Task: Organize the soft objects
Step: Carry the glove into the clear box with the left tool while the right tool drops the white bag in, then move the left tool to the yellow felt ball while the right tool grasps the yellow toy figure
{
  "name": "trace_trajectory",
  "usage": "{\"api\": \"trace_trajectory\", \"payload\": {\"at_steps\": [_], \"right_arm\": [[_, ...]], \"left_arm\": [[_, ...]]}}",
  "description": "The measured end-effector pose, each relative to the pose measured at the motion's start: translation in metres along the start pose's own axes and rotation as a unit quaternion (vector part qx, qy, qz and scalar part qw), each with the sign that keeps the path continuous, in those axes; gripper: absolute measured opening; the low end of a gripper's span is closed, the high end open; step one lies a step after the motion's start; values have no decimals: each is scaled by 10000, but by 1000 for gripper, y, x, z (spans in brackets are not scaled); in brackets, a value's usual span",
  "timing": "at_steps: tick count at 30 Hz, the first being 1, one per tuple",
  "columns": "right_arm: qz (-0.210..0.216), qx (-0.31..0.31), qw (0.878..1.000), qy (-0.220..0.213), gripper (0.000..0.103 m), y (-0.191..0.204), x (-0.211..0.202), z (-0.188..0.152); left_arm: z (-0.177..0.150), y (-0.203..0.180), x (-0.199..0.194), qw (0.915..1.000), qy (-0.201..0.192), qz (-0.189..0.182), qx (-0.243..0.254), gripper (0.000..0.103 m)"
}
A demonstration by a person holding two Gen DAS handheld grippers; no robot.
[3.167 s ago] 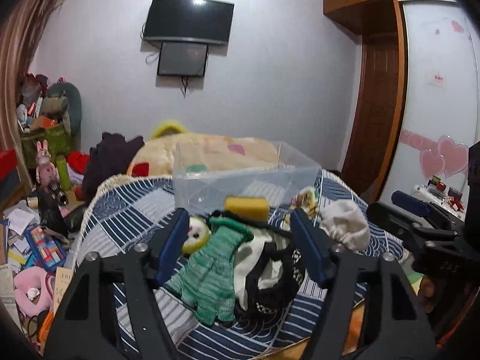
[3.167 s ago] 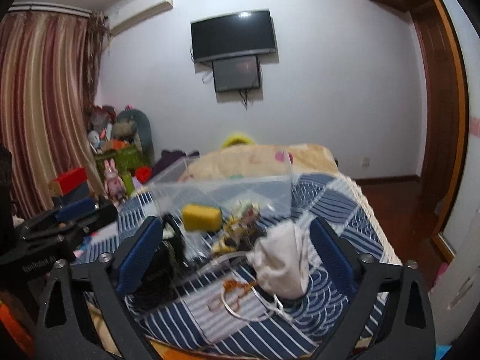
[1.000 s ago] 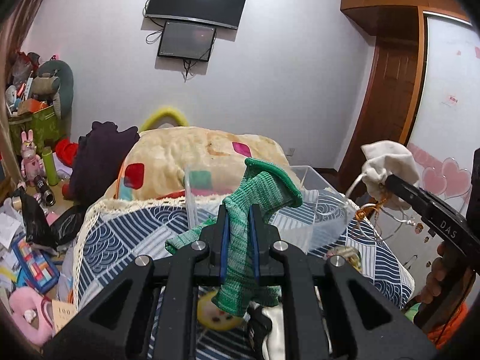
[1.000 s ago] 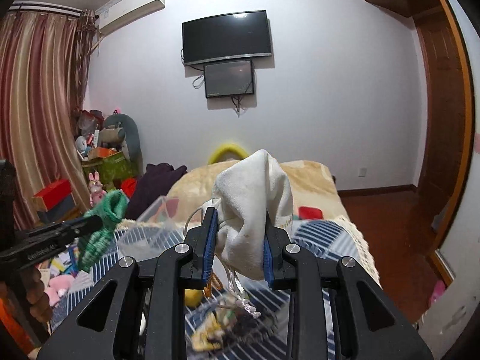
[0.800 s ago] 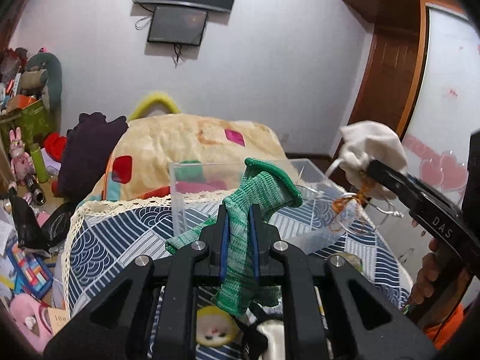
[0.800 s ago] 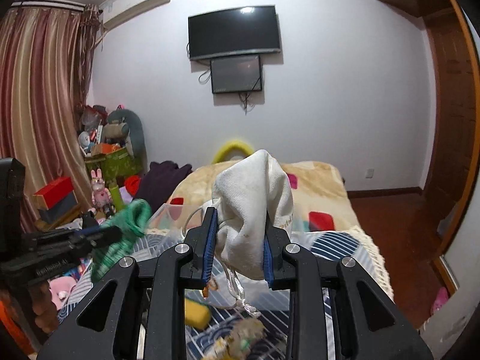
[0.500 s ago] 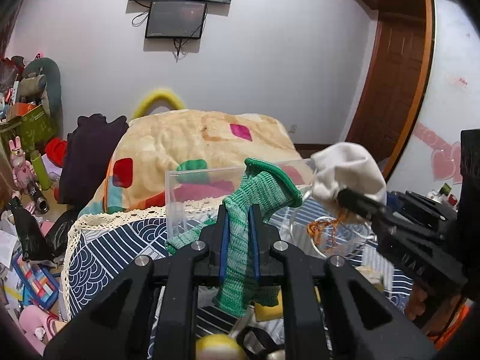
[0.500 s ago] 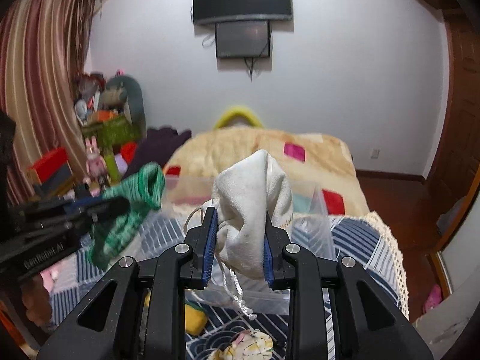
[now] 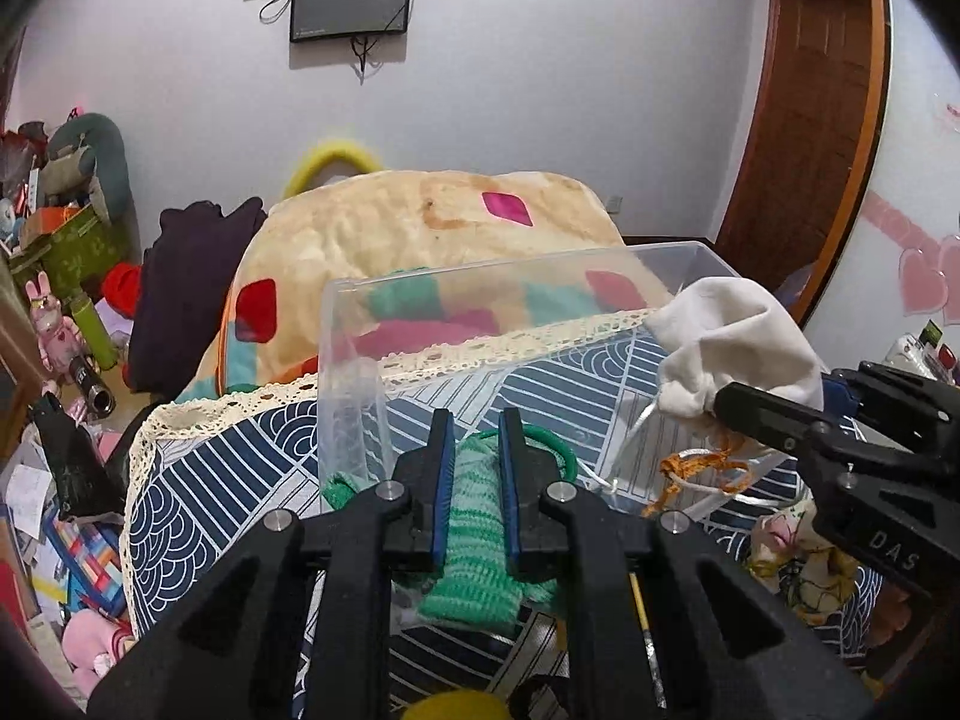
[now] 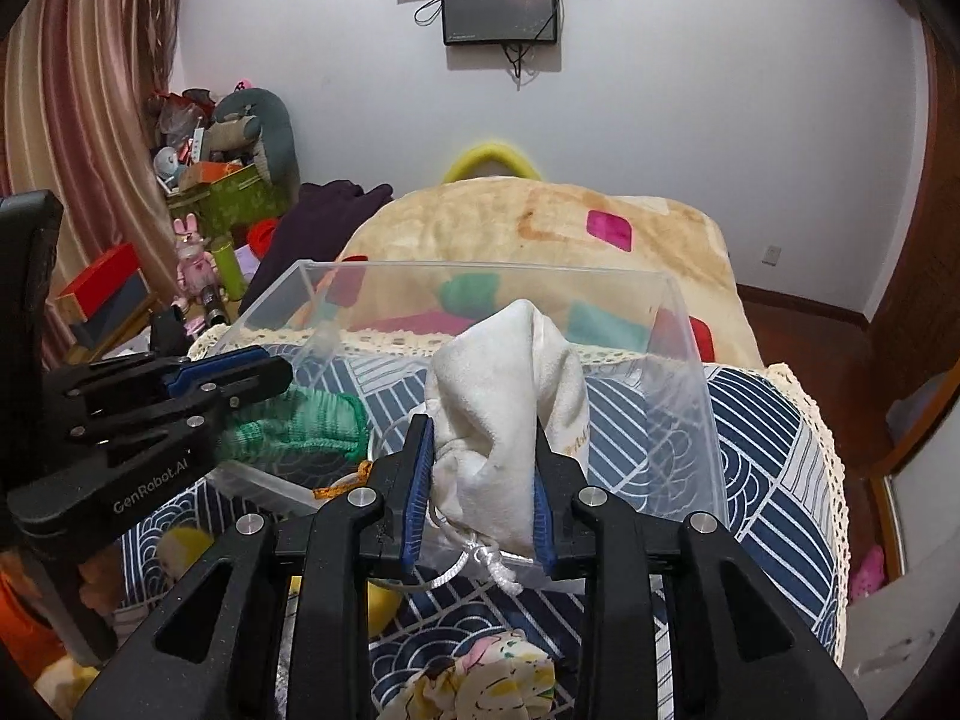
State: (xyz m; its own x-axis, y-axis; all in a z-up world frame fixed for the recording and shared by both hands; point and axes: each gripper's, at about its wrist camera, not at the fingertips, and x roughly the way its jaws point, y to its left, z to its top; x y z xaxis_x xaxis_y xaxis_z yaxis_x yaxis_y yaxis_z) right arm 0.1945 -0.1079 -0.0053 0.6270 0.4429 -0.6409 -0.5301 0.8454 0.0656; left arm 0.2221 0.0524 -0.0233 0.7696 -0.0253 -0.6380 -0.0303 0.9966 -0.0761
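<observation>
My left gripper (image 9: 471, 468) is shut on a green knitted glove (image 9: 474, 546), lowered into the left part of a clear plastic box (image 9: 348, 324). In the right wrist view the glove (image 10: 300, 420) hangs from the left gripper (image 10: 264, 372) inside the box (image 10: 684, 360). My right gripper (image 10: 480, 480) is shut on a white drawstring pouch (image 10: 510, 408), held over the box's near wall. In the left wrist view the pouch (image 9: 732, 348) sits at the right gripper's (image 9: 726, 399) tip, with orange string (image 9: 702, 474) dangling.
The box stands on a blue patterned cloth (image 10: 768, 450). A floral scrunchie (image 10: 480, 678) and a yellow soft toy (image 10: 180, 546) lie in front of it. A beige blanket (image 9: 420, 222) lies behind. Toys and clutter crowd the floor at left (image 9: 60, 360).
Both grippers moved forward and down to the box. The green glove has dropped from above the rim into the box; the white pouch has come down over the box's near wall.
</observation>
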Motion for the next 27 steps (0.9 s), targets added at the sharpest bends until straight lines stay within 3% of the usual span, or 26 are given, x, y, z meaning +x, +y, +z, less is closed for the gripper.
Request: {"api": "trace_trajectory", "payload": {"at_steps": [3,7,11,19,21,23,27], "right_arm": [[101,68,9999,0,28,-3,-2,0],[182,120,9997,-63,33,-3,-7,2],[134,4,9995,-274,45,4,-21,4],[-19,-240,9965,-794,47,14,-55,5],[-26,-259,9958,-881,47,16,-61,3],[-41,-265,9952,-946,47,17,-67,-2],[-129,-267,9940,-1053,47,17,-75,-14]], "left_arm": [[-2,0,-6,10000,2,-64,-33,13],[-3,5,-16,9996,15,-207,-173,22],[-2,7,-31,9992,-88,-307,-256,24],[-4,4,-76,9985,-470,-267,-87,25],[-7,4,-86,9980,-544,-302,-77,30],[-13,6,-96,9974,-611,-351,-118,43],[-27,6,-109,9971,-729,-217,2,51]]}}
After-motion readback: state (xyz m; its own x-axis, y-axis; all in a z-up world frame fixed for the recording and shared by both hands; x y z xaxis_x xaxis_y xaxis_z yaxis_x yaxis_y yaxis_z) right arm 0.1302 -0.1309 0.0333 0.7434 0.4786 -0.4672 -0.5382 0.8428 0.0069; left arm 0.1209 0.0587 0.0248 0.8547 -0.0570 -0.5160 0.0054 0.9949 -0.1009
